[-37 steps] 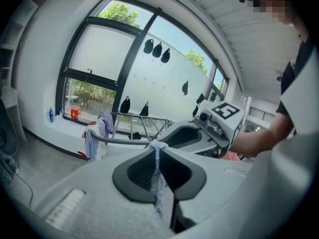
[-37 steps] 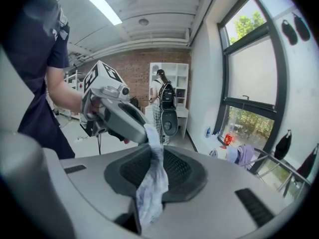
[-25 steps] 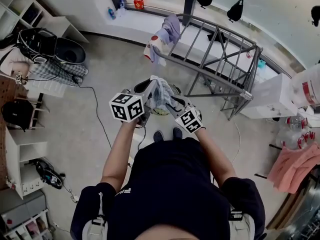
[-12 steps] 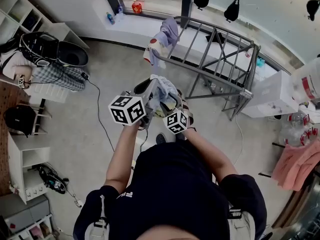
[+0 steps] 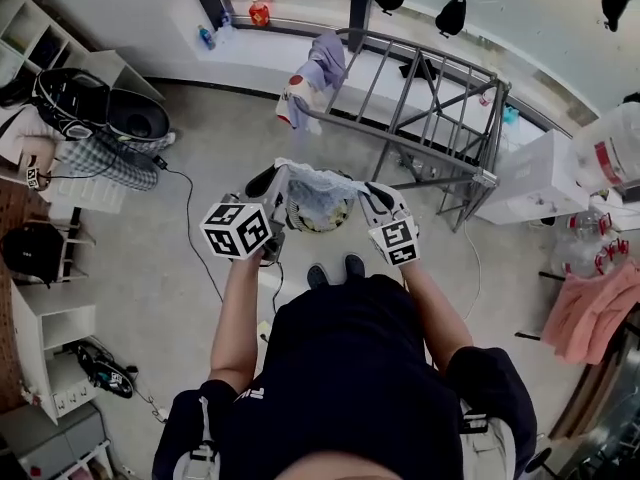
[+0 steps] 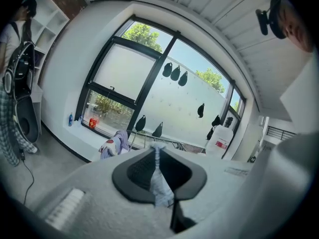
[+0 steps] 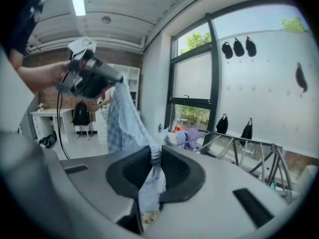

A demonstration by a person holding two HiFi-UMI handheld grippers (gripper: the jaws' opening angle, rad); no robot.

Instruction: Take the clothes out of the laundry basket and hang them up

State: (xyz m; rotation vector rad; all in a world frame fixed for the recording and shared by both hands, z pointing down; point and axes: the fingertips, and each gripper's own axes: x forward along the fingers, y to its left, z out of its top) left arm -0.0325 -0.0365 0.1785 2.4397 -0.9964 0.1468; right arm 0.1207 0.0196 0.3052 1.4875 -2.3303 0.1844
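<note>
A light blue checked cloth (image 5: pixel 318 186) hangs stretched between my two grippers in front of my chest. My left gripper (image 5: pixel 274 184) is shut on its left edge; in the left gripper view a thin fold of the cloth (image 6: pixel 159 176) is pinched between the jaws of that gripper (image 6: pixel 158 151). My right gripper (image 5: pixel 366 196) has just been closing and is shut on the right edge, with the cloth (image 7: pixel 149 183) bunched between its jaws (image 7: pixel 153 153). The round laundry basket (image 5: pixel 322 220) shows under the cloth. The metal drying rack (image 5: pixel 430 98) stands beyond, with one garment (image 5: pixel 312 73) draped on its left end.
A backpack (image 5: pixel 70 103) and a checked fabric lie by white shelves at the left. A black cable (image 5: pixel 195 228) runs across the floor. A white box (image 5: pixel 530 183) stands to the right of the rack, and a pink cloth (image 5: pixel 590 313) lies at the far right. Bottles (image 5: pixel 258 13) stand on the sill.
The right gripper let the bunched cloth go, took it again and moved right, away from the left gripper. The cloth, bunched before, now spans the two grippers.
</note>
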